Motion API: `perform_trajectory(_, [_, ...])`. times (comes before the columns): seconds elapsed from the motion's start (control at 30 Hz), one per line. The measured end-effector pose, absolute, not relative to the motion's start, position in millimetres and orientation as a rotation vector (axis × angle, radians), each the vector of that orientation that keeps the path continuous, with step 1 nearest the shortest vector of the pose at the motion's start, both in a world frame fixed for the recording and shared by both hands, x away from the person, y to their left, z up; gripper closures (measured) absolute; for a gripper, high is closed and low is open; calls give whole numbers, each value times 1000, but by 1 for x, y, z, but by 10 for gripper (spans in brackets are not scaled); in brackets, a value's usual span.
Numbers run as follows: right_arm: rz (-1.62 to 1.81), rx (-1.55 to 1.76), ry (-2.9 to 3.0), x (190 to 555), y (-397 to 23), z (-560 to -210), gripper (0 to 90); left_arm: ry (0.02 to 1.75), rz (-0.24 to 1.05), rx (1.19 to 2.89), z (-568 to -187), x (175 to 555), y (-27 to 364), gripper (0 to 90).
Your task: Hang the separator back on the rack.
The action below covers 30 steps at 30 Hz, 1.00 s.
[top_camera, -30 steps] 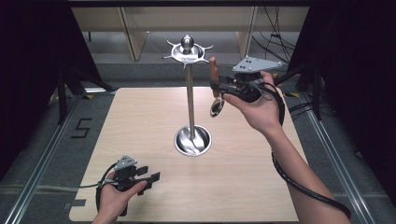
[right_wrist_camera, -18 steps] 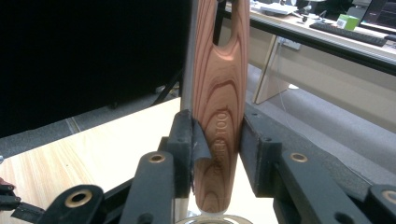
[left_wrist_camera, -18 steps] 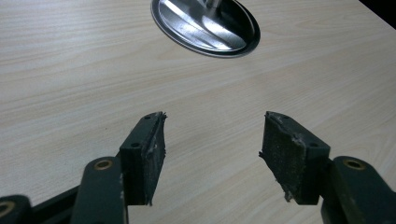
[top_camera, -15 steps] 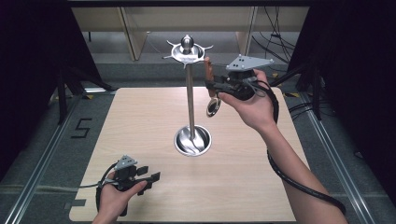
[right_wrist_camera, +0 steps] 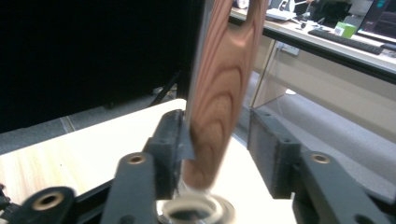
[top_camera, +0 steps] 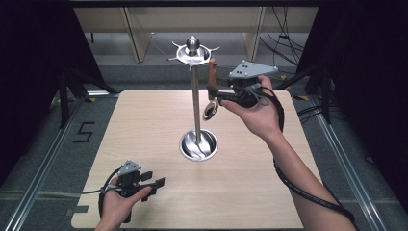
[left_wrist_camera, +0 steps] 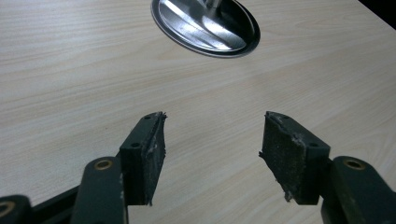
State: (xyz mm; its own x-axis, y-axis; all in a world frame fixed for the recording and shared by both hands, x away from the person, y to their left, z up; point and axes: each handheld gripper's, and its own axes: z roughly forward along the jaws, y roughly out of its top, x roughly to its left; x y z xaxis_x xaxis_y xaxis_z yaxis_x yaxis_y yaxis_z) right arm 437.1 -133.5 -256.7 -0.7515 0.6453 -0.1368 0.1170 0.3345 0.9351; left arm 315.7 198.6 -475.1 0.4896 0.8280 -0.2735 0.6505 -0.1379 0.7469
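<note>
A tall metal stand (top_camera: 196, 106) rises from a round dish base (top_camera: 198, 144) (left_wrist_camera: 205, 25) at the table's middle and carries a hooked crown (top_camera: 193, 48) on top. Right of the pole, an upright wooden-handled utensil (top_camera: 211, 72) (right_wrist_camera: 219, 93) with a metal ring (top_camera: 210, 109) (right_wrist_camera: 196, 212) at its lower end stands between the jaws of my right gripper (top_camera: 214, 94) (right_wrist_camera: 217, 140). Those jaws have just been opening; a gap shows beside the handle. Whether the handle's top hangs on a hook is unclear. My left gripper (top_camera: 156, 185) (left_wrist_camera: 212, 135) rests open near the front left, holding nothing.
The light wooden table (top_camera: 144, 120) is bordered by dark floor with metal rails. Shelving legs (top_camera: 137, 38) stand behind the far edge. A black cable (top_camera: 298, 187) trails from the right gripper along the forearm.
My right gripper and the utensil have shifted a little left, closer to the stand's pole and crown. The left gripper has stayed where it was.
</note>
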Motion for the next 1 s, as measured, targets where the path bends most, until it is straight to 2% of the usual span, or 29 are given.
perform_trajectory(0.33, [1375, 652, 2102, 413, -160, -266, 506, 1245, 252, 1855, -475, 316, 197, 386])
perform_trajectory(0.67, [1313, 711, 2133, 384, -201, -296, 500, 1244, 267, 1860, -475, 315, 198, 386])
perform_trajectory(0.83, [1272, 761, 2161, 372, -223, -324, 496, 1242, 266, 1862, -475, 316, 199, 387])
perform_trajectory(1.0, [1275, 833, 2195, 357, -239, -378, 491, 1255, 268, 1874, -475, 316, 198, 387])
